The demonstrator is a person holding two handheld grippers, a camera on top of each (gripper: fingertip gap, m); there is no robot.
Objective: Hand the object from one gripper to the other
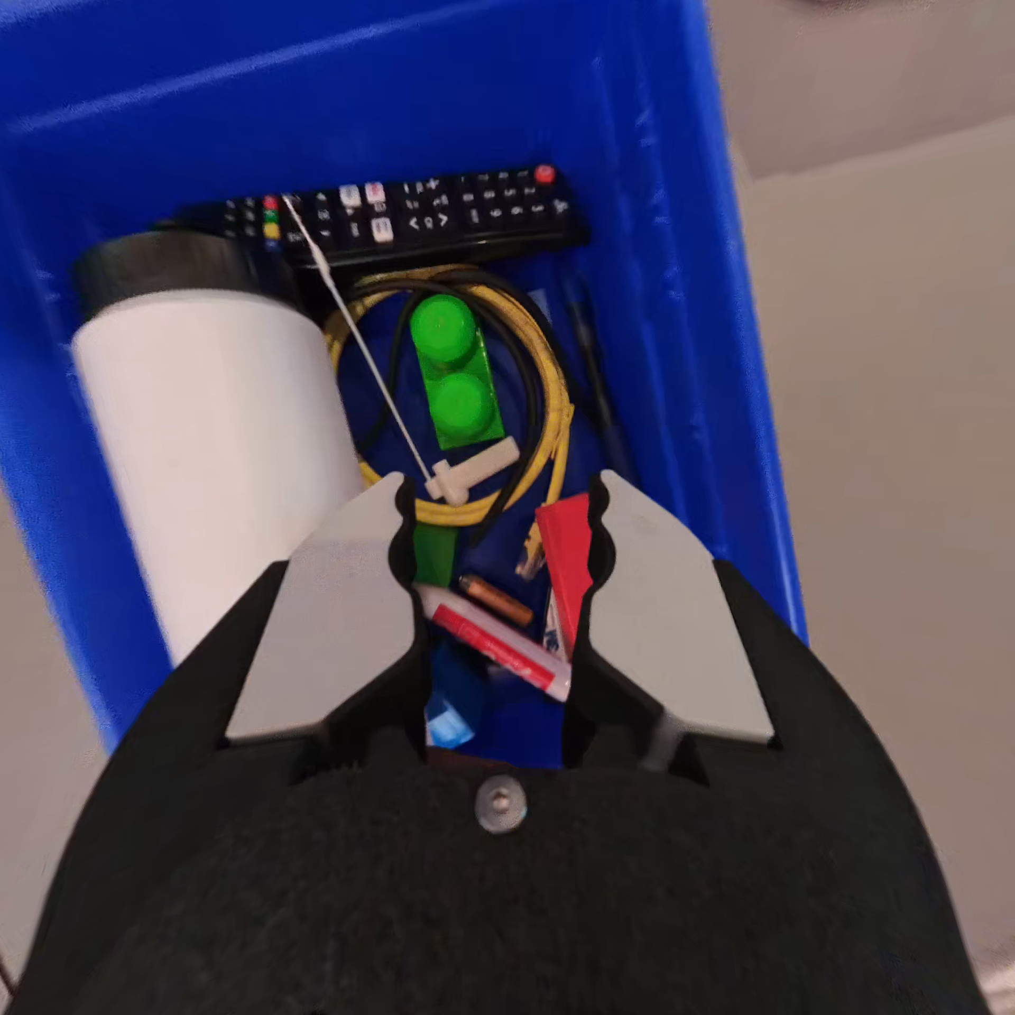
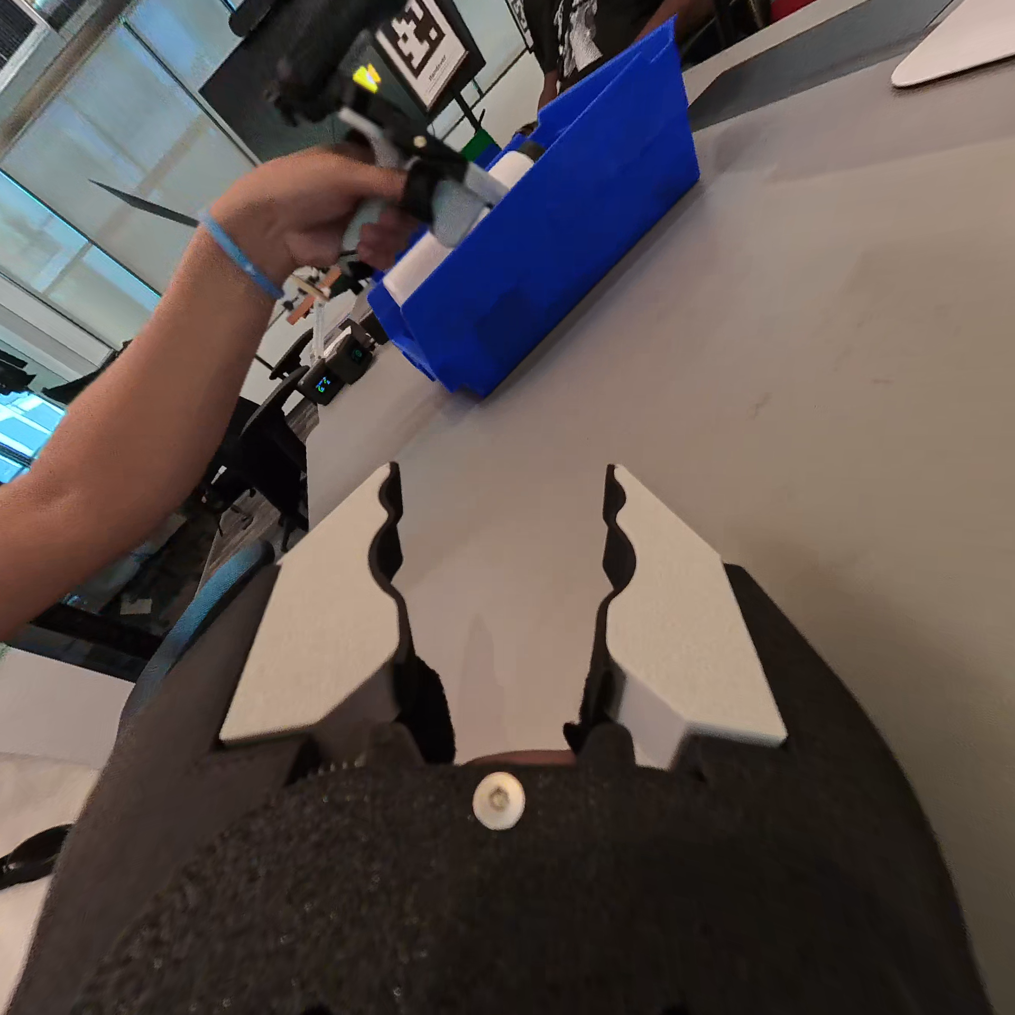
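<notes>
A blue bin (image 1: 675,307) holds several objects: a white cylinder with a black cap (image 1: 208,439), a black remote (image 1: 395,217), a green two-stud brick (image 1: 458,373), a coiled yellow cable (image 1: 549,395), a white cable tie (image 1: 472,475), a red piece (image 1: 565,555), a red-and-white marker (image 1: 500,645) and a copper-coloured battery (image 1: 494,598). My left gripper (image 1: 500,483) is open and empty above the bin, fingers pointing in. My right gripper (image 2: 502,472) is open and empty over the grey table (image 2: 769,439). In the right wrist view the left gripper (image 2: 467,203), held in a hand, reaches into the bin (image 2: 549,263).
A person's forearm (image 2: 137,412) with a blue wristband crosses the left of the right wrist view. A white flat object (image 2: 961,49) lies at the table's far right. Chairs and small devices (image 2: 335,373) stand beyond the table's left edge. A person stands behind the bin. The grippers' ends are close to 35 cm from one another.
</notes>
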